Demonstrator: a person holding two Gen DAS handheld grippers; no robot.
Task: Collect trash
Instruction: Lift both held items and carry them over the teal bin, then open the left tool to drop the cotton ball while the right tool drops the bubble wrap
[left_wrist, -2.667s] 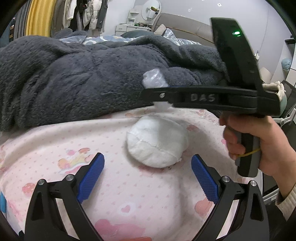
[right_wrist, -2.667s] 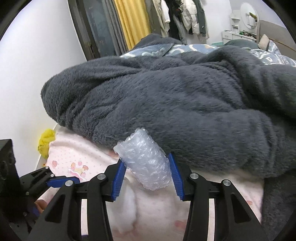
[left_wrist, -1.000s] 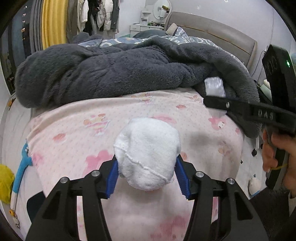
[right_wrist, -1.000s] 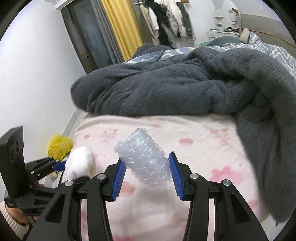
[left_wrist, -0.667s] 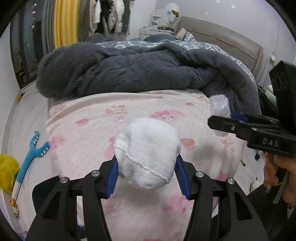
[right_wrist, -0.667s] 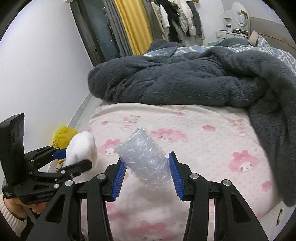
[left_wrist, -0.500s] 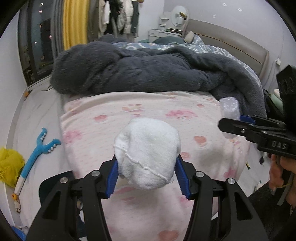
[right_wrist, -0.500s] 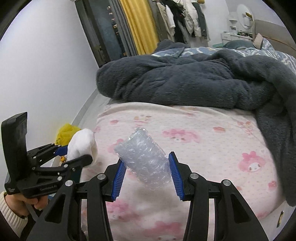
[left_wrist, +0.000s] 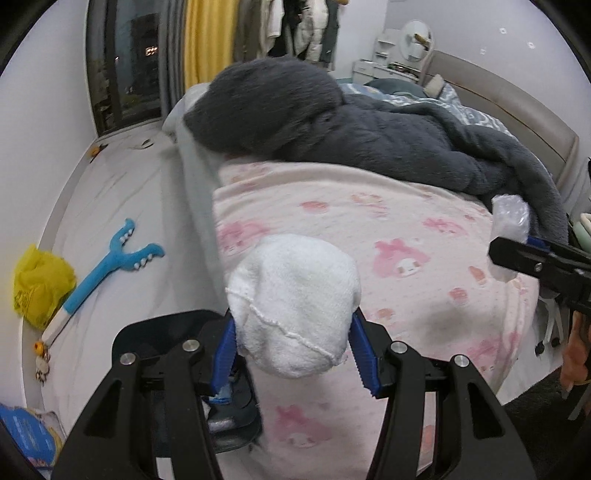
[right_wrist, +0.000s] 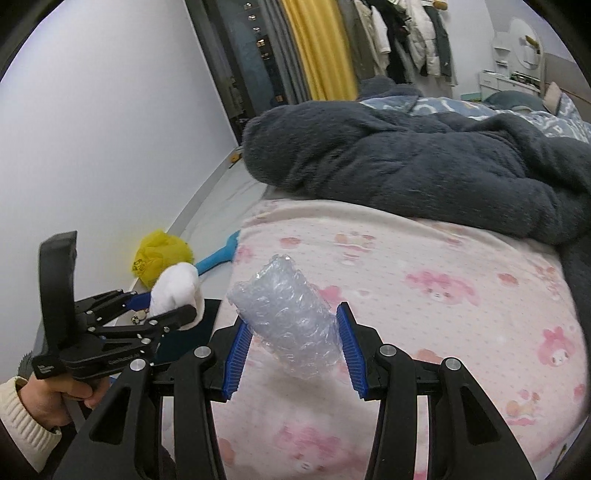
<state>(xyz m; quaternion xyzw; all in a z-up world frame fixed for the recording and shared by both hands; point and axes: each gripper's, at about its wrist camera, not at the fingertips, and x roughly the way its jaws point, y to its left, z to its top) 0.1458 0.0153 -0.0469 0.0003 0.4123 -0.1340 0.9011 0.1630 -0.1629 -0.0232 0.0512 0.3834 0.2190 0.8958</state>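
Your left gripper (left_wrist: 293, 345) pinched the white sock ball (left_wrist: 291, 304); your right gripper (right_wrist: 293, 350) pinched the bubble wrap (right_wrist: 286, 317) above the pink sheet (right_wrist: 424, 295)

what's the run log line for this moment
left gripper: shut on white wad | right gripper: shut on bubble wrap | both over bed edge

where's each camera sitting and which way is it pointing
Left wrist: on the left gripper, facing the pink cartoon-print bedsheet; it holds a white cloth wad.
Right wrist: on the right gripper, facing the bed, gripping a crumpled bubble wrap piece; the left hand shows.
Shared: sheet, dark grey fleece blanket.
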